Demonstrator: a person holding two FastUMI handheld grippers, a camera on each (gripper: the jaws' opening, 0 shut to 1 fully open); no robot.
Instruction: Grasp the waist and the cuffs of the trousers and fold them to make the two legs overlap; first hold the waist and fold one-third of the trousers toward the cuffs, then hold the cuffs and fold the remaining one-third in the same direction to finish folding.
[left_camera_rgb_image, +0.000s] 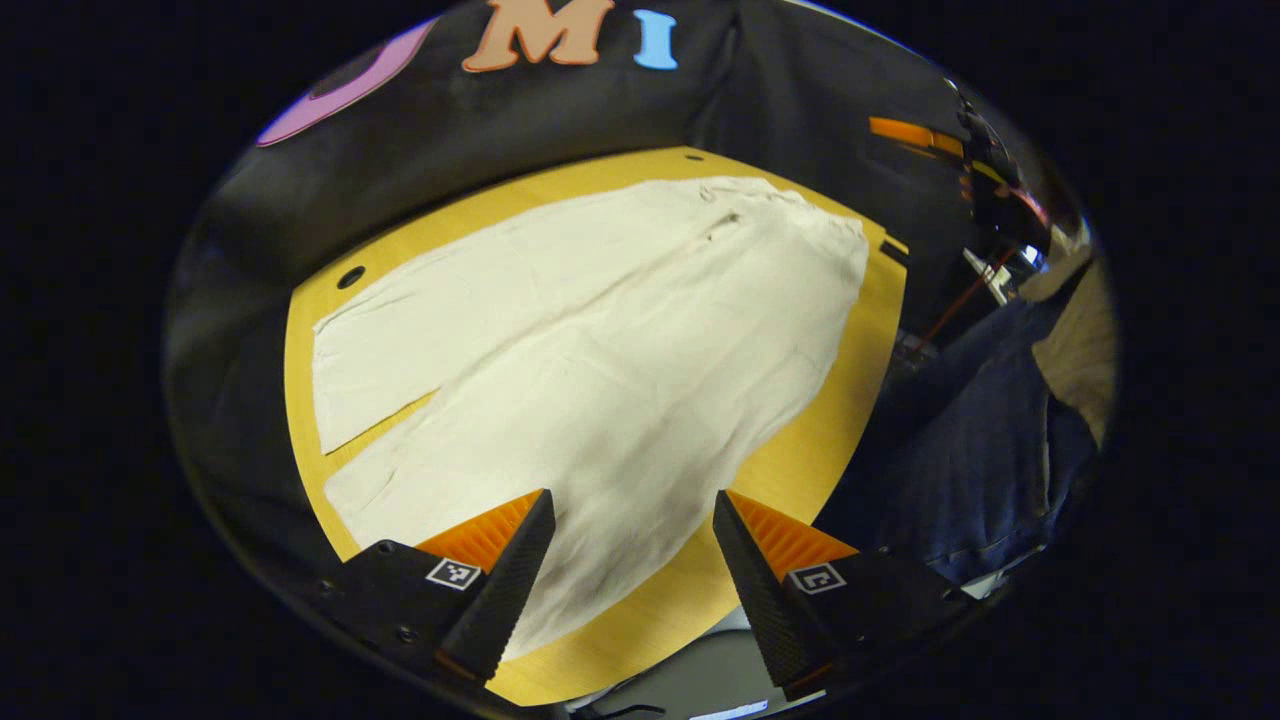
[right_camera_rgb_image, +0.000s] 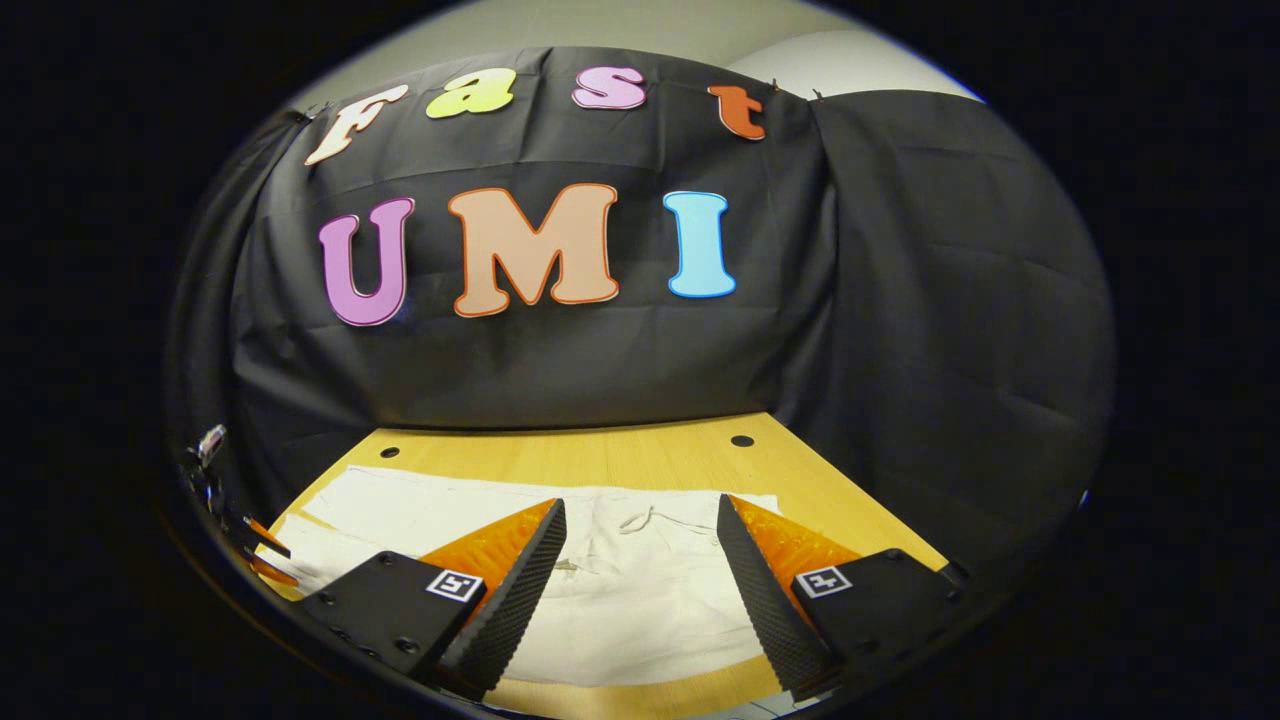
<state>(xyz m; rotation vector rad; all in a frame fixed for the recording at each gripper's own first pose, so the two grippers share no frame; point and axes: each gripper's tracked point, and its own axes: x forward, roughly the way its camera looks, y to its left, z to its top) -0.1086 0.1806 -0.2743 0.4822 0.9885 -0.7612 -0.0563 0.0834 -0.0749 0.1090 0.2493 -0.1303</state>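
Black cloth walls close in around your wooden desk, where the pale trousers lie spread flat, legs apart, covering most of the top. Your left hand-held gripper hangs above them with fingers wide apart, holding nothing. Your right hand-held gripper is likewise spread, empty, above the drawstring waist near the desk's far edge.

Black cloth wall hanging in folds behind and to the right of a yellow wooden table, round holes near its far edge. Pale wall above the cloth. Brightly lit tabletop, darker surroundings.
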